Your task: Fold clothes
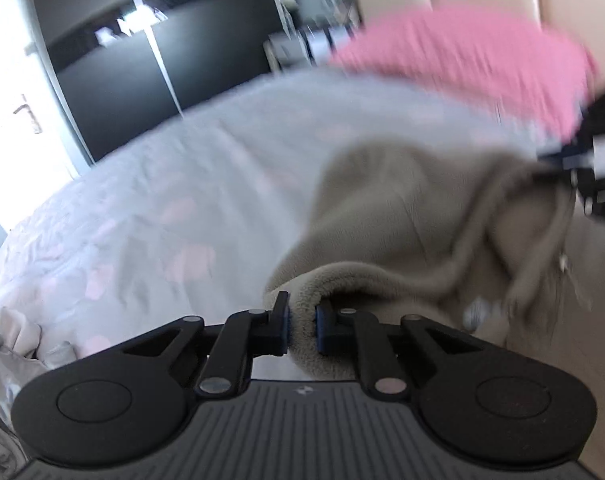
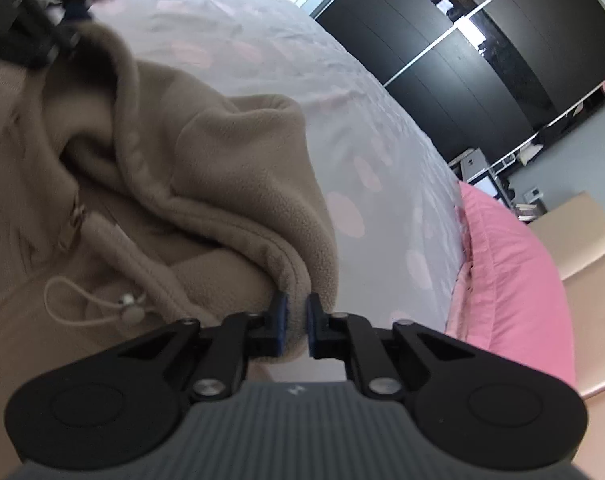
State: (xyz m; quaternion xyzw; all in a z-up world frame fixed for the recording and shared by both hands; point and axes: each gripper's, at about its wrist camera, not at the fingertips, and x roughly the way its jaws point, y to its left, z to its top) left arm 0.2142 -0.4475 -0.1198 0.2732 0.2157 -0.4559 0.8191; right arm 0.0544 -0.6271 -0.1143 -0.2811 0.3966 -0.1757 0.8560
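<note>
Both grippers (image 1: 302, 330) (image 2: 295, 330) pinch fleece hem (image 2: 298, 276); open bedspread (image 2: 342, 92) beyond.

Beige fleece hoodie (image 2: 206, 184) bunched on bed, drawcord loose

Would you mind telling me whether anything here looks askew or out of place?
Only the beige fleece hooded jacket: it lies bunched on the pale spotted bedspread, its hood crumpled and an elastic toggle cord trailing loose.
</note>
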